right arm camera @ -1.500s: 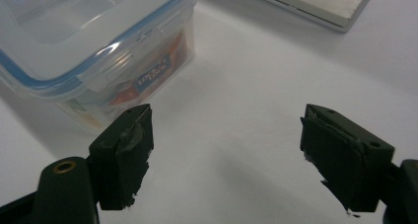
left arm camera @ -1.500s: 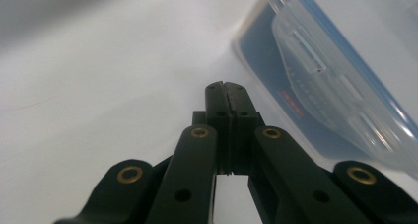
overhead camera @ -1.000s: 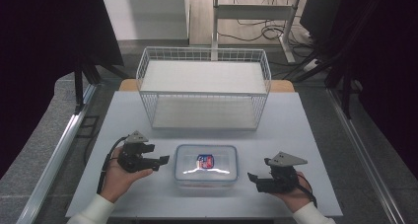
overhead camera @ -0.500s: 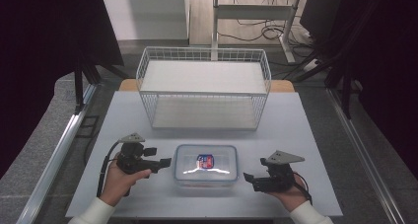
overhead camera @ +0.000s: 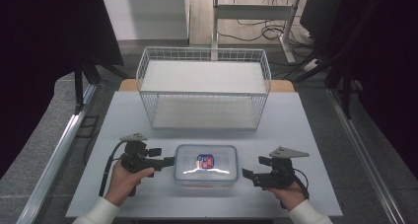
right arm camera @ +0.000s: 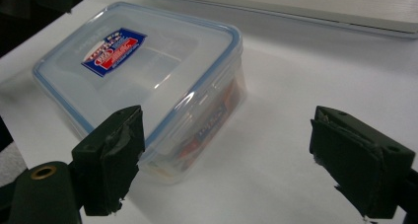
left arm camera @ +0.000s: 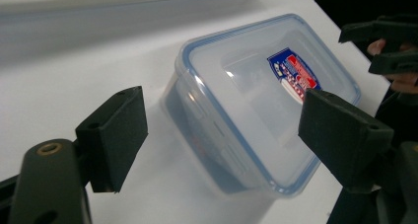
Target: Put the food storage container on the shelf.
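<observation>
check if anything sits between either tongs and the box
Nothing visible does. The left tongs and right tongs flank the box with bare table between, both open. The basket stands farther back, out of the way.

Both forearms reach in from the near edge in white sleeves. The left gripper (overhead camera: pixel 170 161) lies level, pointing right, its jaws having just opened wide with nothing pressed between them. The right gripper (overhead camera: pixel 245 173) points left, level, jaws likewise just spread apart.
</observation>
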A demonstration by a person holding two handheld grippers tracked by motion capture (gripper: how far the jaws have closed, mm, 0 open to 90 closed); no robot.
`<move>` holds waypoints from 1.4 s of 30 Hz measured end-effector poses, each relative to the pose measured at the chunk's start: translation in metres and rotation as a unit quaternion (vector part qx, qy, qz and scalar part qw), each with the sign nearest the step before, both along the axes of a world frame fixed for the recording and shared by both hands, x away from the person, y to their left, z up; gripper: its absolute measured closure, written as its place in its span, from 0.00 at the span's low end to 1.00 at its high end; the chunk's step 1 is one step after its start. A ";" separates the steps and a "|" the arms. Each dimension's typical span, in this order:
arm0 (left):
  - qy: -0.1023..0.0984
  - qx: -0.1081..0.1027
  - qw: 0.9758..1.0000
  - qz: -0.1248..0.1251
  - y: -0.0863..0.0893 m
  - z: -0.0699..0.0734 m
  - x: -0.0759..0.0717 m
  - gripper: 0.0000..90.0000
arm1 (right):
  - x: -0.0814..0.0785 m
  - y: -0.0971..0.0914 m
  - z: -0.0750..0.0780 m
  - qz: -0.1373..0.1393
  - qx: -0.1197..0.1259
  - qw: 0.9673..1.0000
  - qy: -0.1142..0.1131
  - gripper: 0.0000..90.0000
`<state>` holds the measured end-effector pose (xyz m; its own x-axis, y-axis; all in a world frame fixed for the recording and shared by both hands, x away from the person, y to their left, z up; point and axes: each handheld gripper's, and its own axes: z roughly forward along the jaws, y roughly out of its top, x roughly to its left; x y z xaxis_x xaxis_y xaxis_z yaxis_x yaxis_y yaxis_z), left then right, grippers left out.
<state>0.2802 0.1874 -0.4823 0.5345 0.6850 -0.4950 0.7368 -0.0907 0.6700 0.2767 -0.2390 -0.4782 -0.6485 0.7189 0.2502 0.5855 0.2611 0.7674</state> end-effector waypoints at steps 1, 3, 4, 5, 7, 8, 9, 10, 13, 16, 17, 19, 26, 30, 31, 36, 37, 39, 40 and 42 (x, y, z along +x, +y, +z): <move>0.007 -0.005 1.000 -0.001 -0.001 -0.002 0.002 0.20 | 0.001 0.000 0.000 0.000 0.003 1.000 0.002 0.15; 0.023 -0.015 1.000 -0.005 -0.006 -0.007 0.007 0.19 | 0.002 0.002 0.000 0.001 0.003 1.000 0.003 0.15; 0.028 -0.016 0.999 -0.007 -0.008 -0.008 0.009 0.19 | 0.002 0.002 0.000 0.001 0.002 1.000 0.004 0.15; 0.032 -0.019 0.999 -0.012 -0.010 -0.010 0.010 0.18 | 0.002 0.003 0.000 0.003 0.002 1.000 0.005 0.15; 0.039 -0.025 0.999 -0.018 -0.013 -0.013 0.012 0.18 | 0.002 0.005 0.000 0.006 0.003 1.000 0.006 0.15; 0.039 -0.025 0.999 -0.018 -0.013 -0.013 0.012 0.18 | 0.002 0.005 0.000 0.006 0.003 1.000 0.006 0.15; 0.045 -0.029 0.998 -0.022 -0.015 -0.015 0.014 0.18 | 0.003 0.006 0.000 0.007 0.006 1.000 0.009 0.15; 0.051 -0.032 0.998 -0.023 -0.016 -0.017 0.015 0.17 | 0.004 0.007 -0.001 0.007 0.011 1.000 0.013 0.14; 0.066 -0.040 0.997 -0.029 -0.017 -0.022 0.017 0.17 | 0.006 0.010 -0.001 0.009 0.011 1.000 0.014 0.14; 0.083 -0.052 0.994 -0.038 -0.019 -0.029 0.019 0.16 | 0.006 0.011 -0.001 0.011 0.009 1.000 0.015 0.14; 0.086 -0.057 0.994 -0.038 -0.020 -0.031 0.019 0.16 | 0.006 0.011 -0.001 0.011 0.010 1.000 0.016 0.14; 0.092 -0.063 0.993 -0.045 -0.020 -0.034 0.021 0.16 | 0.007 0.012 -0.001 0.011 0.013 1.000 0.017 0.14; 0.104 -0.066 0.991 -0.060 -0.024 -0.038 0.021 0.18 | 0.019 0.024 -0.004 0.025 0.035 0.997 0.056 0.11; 0.108 -0.074 0.990 -0.057 -0.023 -0.039 0.020 0.20 | 0.027 0.032 -0.009 0.033 0.052 0.994 0.093 0.11; 0.108 -0.073 0.990 -0.057 -0.022 -0.039 0.020 0.21 | 0.030 0.033 -0.010 0.032 0.057 0.993 0.100 0.11; 0.109 -0.070 0.990 -0.055 -0.021 -0.038 0.019 0.25 | 0.040 0.039 -0.017 0.032 0.069 0.988 0.135 0.11; 0.109 -0.070 0.990 -0.054 -0.020 -0.038 0.018 0.26 | 0.041 0.039 -0.019 0.033 0.069 0.987 0.141 0.11; 0.112 -0.074 0.990 -0.050 -0.018 -0.039 0.018 0.30 | 0.042 0.040 -0.020 0.039 0.072 0.985 0.149 0.13; 0.113 -0.074 0.990 -0.049 -0.018 -0.040 0.019 0.31 | 0.042 0.040 -0.020 0.042 0.073 0.985 0.151 0.14; 0.114 -0.079 0.989 -0.044 -0.016 -0.040 0.019 0.34 | 0.042 0.041 -0.020 0.045 0.074 0.984 0.156 0.17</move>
<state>0.2989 0.1712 -0.5222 0.4500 0.5456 -0.7070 0.8646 -0.0681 0.4978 0.3183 -0.1983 -0.4984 -0.5831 0.6020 0.5454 0.7785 0.2221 0.5871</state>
